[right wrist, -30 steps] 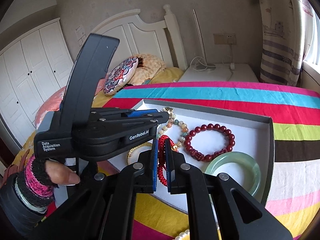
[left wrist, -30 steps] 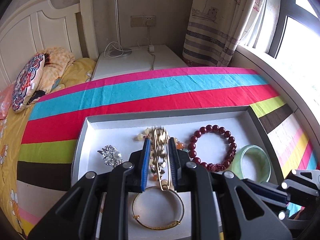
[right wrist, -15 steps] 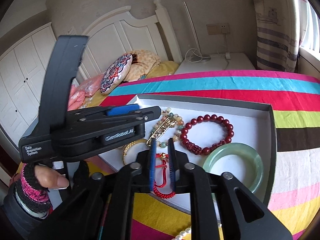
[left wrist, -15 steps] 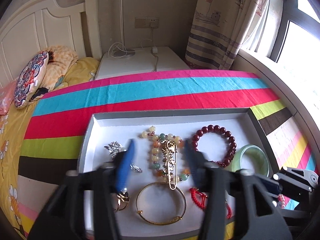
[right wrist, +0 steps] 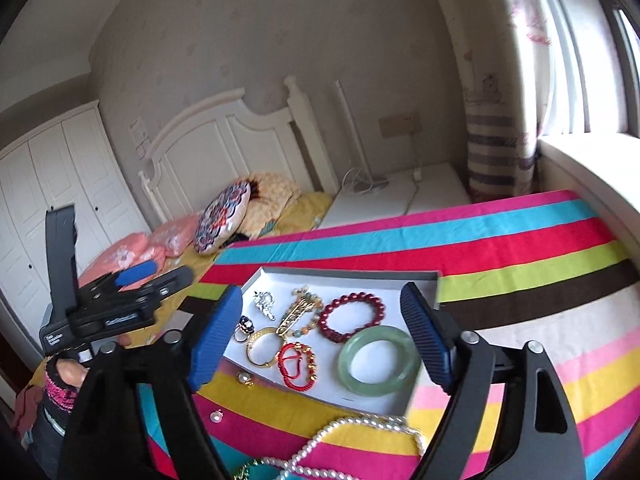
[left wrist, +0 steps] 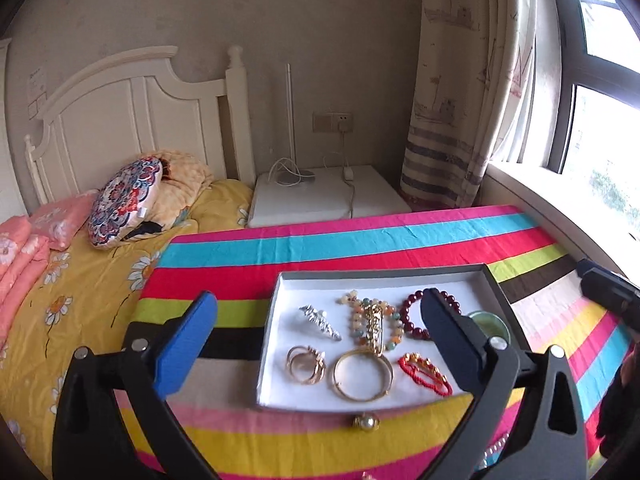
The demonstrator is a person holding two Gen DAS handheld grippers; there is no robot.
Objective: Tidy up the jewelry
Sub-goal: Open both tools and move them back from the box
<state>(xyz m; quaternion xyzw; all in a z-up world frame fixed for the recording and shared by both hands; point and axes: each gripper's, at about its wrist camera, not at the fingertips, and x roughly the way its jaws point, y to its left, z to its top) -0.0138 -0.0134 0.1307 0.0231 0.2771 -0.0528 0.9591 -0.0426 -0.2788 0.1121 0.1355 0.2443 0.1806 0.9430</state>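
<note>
Striped cloth bears a flat white tray (left wrist: 276, 312) of beads; both grippers (left wrist: 320, 330) (right wrist: 322, 334) opening, empty.

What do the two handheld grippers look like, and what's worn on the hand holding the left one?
Both are black plastic with angular linkage arms and silver pivot screws. The right gripper carries blue ribbed pads; the left gripper has a smooth blue pad. From the right wrist view, the left unit's body bears white lettering and an upright black handle. The left hand wears a pink-and-black knit cuff.

glossy green bangle (right wrist: 379, 361), shiny gold bangle (left wrist: 363, 374)
</note>
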